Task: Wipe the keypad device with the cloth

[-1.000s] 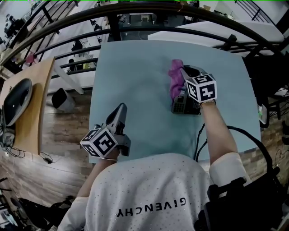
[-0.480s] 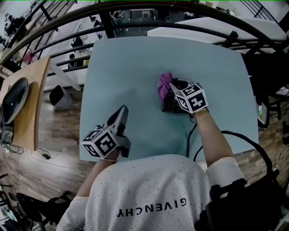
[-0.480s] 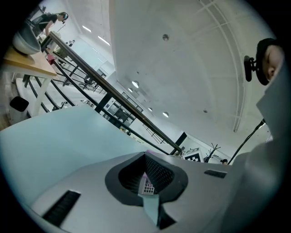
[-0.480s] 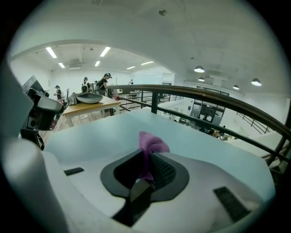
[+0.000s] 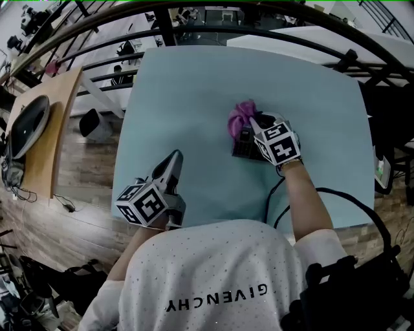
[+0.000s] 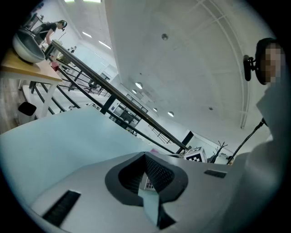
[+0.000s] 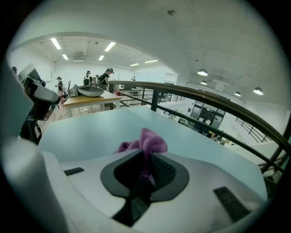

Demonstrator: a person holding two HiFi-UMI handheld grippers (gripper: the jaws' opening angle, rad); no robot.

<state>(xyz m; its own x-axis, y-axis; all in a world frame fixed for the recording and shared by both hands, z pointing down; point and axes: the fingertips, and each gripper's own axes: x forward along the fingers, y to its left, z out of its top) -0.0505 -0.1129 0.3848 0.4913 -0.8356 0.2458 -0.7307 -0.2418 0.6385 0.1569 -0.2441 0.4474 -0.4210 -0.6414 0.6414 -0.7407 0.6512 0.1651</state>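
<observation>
In the head view a dark keypad device (image 5: 244, 147) lies on the light blue table (image 5: 194, 90), right of centre. A purple cloth (image 5: 240, 118) is bunched over the device's far end. My right gripper (image 5: 251, 127) reaches in from the right and is shut on that cloth; in the right gripper view the cloth (image 7: 148, 142) sticks up from between the closed jaws of the right gripper (image 7: 144, 172). The cloth and gripper hide most of the device. My left gripper (image 5: 174, 159) hovers near the table's front left, shut and holding nothing; the left gripper (image 6: 148, 182) points across the table.
A black railing (image 5: 194, 16) curves round the table's far side. To the left stands a wooden bench (image 5: 45, 129) with a round metal bowl (image 5: 26, 126). A black cable (image 5: 278, 194) trails off the front edge beside my right arm.
The right gripper has drawn the cloth a little back toward me over the device, and the cloth is more bunched. The head view has shifted slightly. The left gripper stays where it was.
</observation>
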